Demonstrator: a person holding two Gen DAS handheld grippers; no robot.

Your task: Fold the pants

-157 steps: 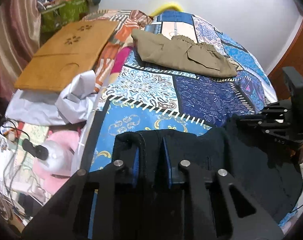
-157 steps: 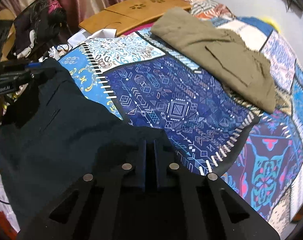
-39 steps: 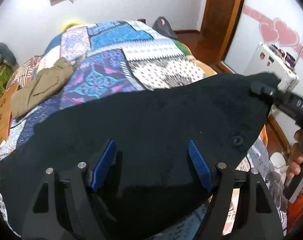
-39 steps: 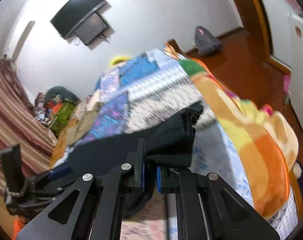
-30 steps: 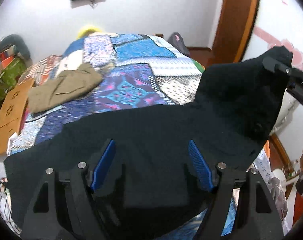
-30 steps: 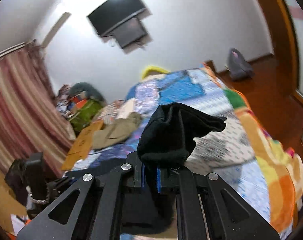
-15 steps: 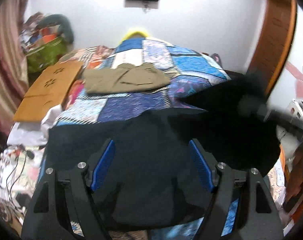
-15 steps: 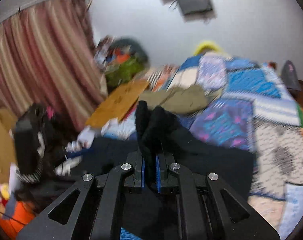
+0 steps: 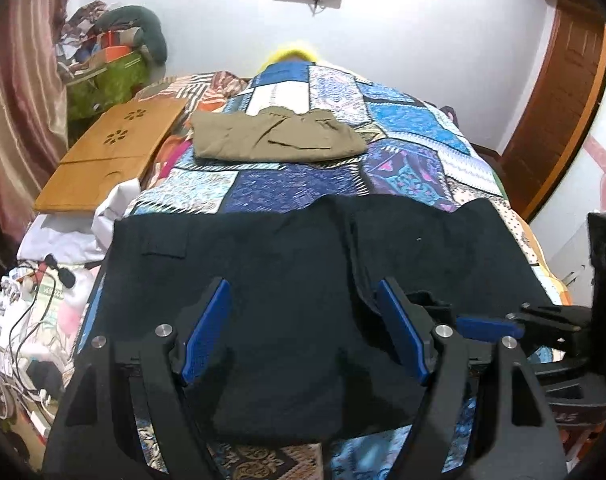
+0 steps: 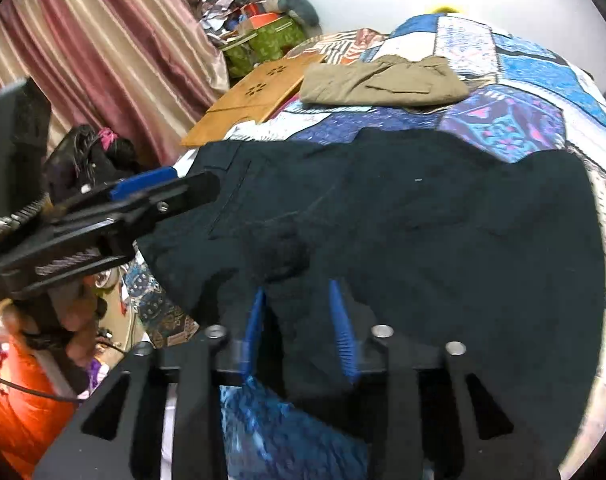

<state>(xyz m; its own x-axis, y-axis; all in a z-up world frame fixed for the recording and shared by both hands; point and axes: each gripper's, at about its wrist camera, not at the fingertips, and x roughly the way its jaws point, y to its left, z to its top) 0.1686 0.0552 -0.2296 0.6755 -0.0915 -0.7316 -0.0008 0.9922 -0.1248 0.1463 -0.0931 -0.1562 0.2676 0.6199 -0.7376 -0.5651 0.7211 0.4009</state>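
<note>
The dark navy pants (image 9: 287, 280) lie folded over on the near end of the patterned quilt (image 9: 403, 176), and also fill the right wrist view (image 10: 423, 232). My left gripper (image 9: 303, 332) is open, its blue pads wide apart just above the cloth. My right gripper (image 10: 299, 324) is open too, pads apart over a bunched fold of the pants. The right gripper shows at the right edge of the left wrist view (image 9: 543, 320); the left gripper shows at the left of the right wrist view (image 10: 123, 208).
Folded olive pants (image 9: 275, 140) lie farther up the bed. A wooden lap tray (image 9: 111, 152) lies at the bed's left edge beside white cloth (image 9: 79, 228). Cables and clutter (image 9: 27, 304) cover the floor left. A wooden door (image 9: 559, 112) stands right.
The right gripper carried one end of the dark pants over and across onto the rest, then opened and let it go. The left gripper stayed open over the cloth.
</note>
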